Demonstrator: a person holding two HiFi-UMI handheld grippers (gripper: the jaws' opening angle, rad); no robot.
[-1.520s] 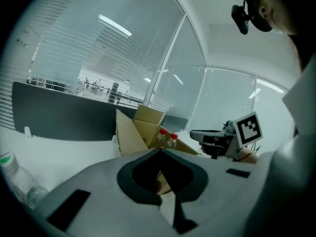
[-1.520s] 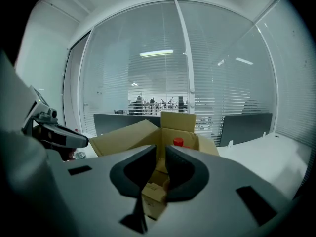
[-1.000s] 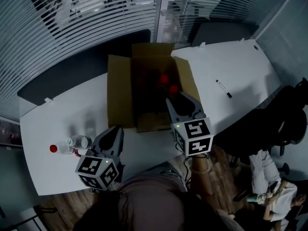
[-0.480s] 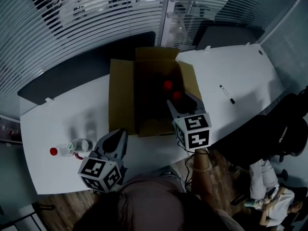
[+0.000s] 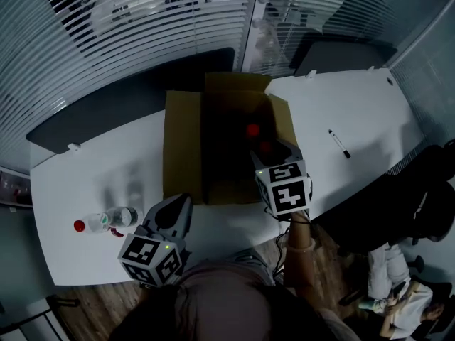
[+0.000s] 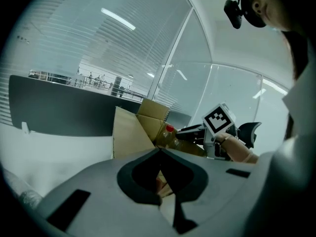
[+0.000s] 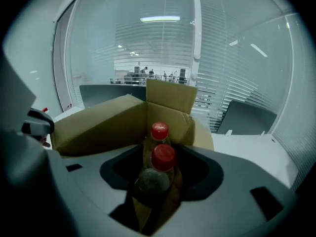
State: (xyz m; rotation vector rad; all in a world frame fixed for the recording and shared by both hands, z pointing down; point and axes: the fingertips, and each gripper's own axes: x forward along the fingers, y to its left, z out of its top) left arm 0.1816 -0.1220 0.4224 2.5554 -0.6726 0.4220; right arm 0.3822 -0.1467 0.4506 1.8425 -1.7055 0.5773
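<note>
In the head view the inside of the cardboard box (image 5: 183, 148) is very dark; of its two bottles only the red caps (image 5: 252, 130) show. In the right gripper view the near bottle (image 7: 157, 174) covers most of the far bottle (image 7: 159, 132), and the right gripper (image 7: 159, 154) hides its lower part. In the left gripper view a blurred clear thing (image 6: 23, 197) is cut off at the lower left edge.

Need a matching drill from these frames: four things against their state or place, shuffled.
Things:
1 box
2 marker
3 left hand-held gripper
4 right hand-held gripper

States or places:
A jaws together
B bottle between its jaws
C flaps open
D lies on the table, right of the box

Pairs: 1-C, 2-D, 3-A, 4-B
</note>
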